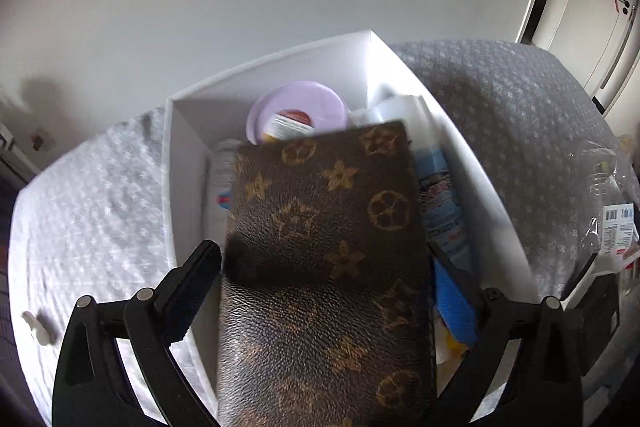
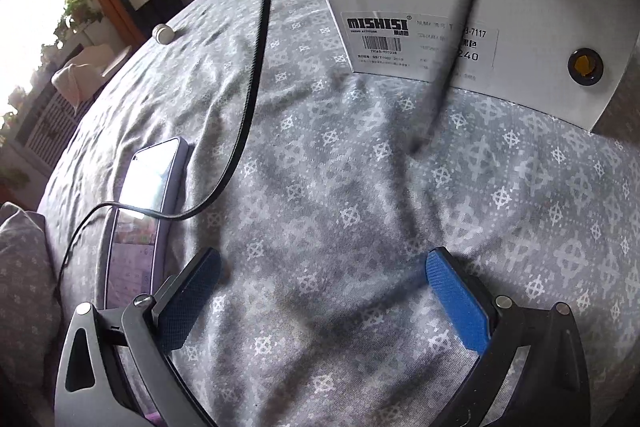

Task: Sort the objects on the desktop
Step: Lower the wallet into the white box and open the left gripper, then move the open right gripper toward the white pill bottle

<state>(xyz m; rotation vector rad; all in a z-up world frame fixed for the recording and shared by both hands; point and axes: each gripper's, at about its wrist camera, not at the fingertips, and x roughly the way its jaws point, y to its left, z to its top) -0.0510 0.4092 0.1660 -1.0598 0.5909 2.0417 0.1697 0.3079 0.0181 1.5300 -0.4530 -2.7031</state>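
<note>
Two grippers: both spread wide
Left gripper [image 1: 324, 291]: brown monogram wallet [image 1: 324, 267] between fingers, left pad clear of it, right side hidden
Wallet place: over open white box [image 1: 188, 131], above lilac lid [image 1: 296, 107] and blue packet [image 1: 440, 203]
Right gripper [image 2: 324, 291]: nothing between pads, over grey patterned cloth [image 2: 360, 167]
Phone [image 2: 148, 195]: flat on cloth, cable [image 2: 224, 183] across it

I'm in a home bedroom: patterned bedspread [image 2: 360, 167] under my gripper, potted plants [image 2: 78, 11] by the window far left.
</note>
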